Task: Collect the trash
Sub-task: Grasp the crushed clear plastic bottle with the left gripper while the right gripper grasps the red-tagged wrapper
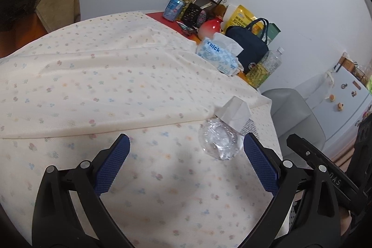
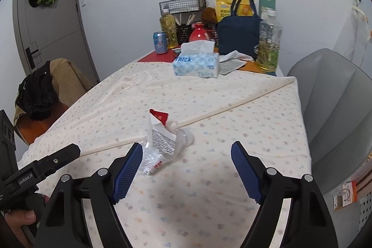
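A crushed clear plastic bottle (image 1: 218, 141) lies on the flowered tablecloth (image 1: 116, 76) near the right table edge, with a torn white and red paper packet (image 1: 233, 112) leaning on it. My left gripper (image 1: 186, 143) is open and empty, the bottle just inside its right finger. In the right wrist view the bottle (image 2: 179, 141) and packet (image 2: 160, 134) lie just past my open, empty right gripper (image 2: 186, 150), beside its left finger. The left gripper's body (image 2: 46, 166) shows at the left.
At the table's far end stand a tissue box (image 2: 196, 63), a navy bag (image 2: 239, 34), bottles (image 2: 268, 43), a blue can (image 2: 160, 42), a red vase (image 2: 200, 35) and a wire rack (image 2: 181, 4). A grey chair (image 2: 334, 113) stands right, a clothes-draped chair (image 2: 46, 90) left.
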`<state>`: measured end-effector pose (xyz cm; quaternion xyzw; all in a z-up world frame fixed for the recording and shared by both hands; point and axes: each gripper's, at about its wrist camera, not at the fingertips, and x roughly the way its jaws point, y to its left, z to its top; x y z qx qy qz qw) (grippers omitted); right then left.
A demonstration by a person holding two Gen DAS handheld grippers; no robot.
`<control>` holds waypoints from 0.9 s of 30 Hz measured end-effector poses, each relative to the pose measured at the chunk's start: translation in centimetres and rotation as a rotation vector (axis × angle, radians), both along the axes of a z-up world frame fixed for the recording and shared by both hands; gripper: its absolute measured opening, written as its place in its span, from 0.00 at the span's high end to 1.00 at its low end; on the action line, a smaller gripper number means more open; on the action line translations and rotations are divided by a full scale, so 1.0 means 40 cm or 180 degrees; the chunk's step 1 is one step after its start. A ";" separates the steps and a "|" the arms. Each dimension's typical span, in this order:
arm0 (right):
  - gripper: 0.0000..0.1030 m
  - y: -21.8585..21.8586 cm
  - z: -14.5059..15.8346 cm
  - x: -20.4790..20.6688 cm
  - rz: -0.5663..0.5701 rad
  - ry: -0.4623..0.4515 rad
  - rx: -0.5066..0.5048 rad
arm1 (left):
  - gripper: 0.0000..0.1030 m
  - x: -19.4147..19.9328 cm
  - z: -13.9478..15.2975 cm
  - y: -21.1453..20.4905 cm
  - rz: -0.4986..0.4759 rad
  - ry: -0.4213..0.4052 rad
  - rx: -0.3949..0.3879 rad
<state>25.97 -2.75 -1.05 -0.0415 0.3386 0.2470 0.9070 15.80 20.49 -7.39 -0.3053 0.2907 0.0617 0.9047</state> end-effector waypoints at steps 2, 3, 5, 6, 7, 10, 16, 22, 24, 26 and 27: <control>0.27 0.027 -0.010 0.015 0.0053 0.0067 -0.0016 | 0.06 0.002 -0.008 0.008 0.0019 0.0020 -0.0006; 0.28 0.038 -0.013 0.019 0.0080 0.0081 -0.0007 | 0.06 0.003 -0.011 0.011 0.0026 0.0031 -0.0009; 0.28 0.074 -0.019 0.028 0.0179 0.0064 -0.0040 | 0.06 0.006 -0.019 0.015 0.0046 0.0054 -0.0021; 0.29 0.091 -0.025 0.033 0.0215 0.0066 -0.0072 | 0.06 0.007 -0.024 0.018 0.0058 0.0071 -0.0024; 0.30 0.105 -0.030 0.038 0.0246 0.0079 -0.0085 | 0.06 0.007 -0.028 0.020 0.0063 0.0080 -0.0025; 0.41 0.142 -0.051 0.056 0.0326 0.0087 -0.0183 | 0.06 0.005 -0.038 0.030 0.0100 0.0117 -0.0015; 0.82 0.176 -0.090 0.082 0.0423 0.0143 -0.0384 | 0.06 0.007 -0.051 0.053 0.0175 0.0192 0.0000; 0.93 0.142 -0.060 0.065 0.0467 0.0133 -0.0285 | 0.06 0.026 -0.041 0.031 0.0095 0.0170 0.0040; 0.93 0.122 -0.043 0.052 0.0466 0.0105 -0.0226 | 0.06 0.035 -0.035 0.019 0.0052 0.0161 0.0074; 0.93 0.097 -0.022 0.032 0.0468 0.0059 -0.0156 | 0.06 0.046 -0.030 0.005 0.0007 0.0159 0.0088; 0.93 0.086 -0.012 0.023 0.0472 0.0042 -0.0119 | 0.06 0.051 -0.029 -0.001 -0.0015 0.0160 0.0095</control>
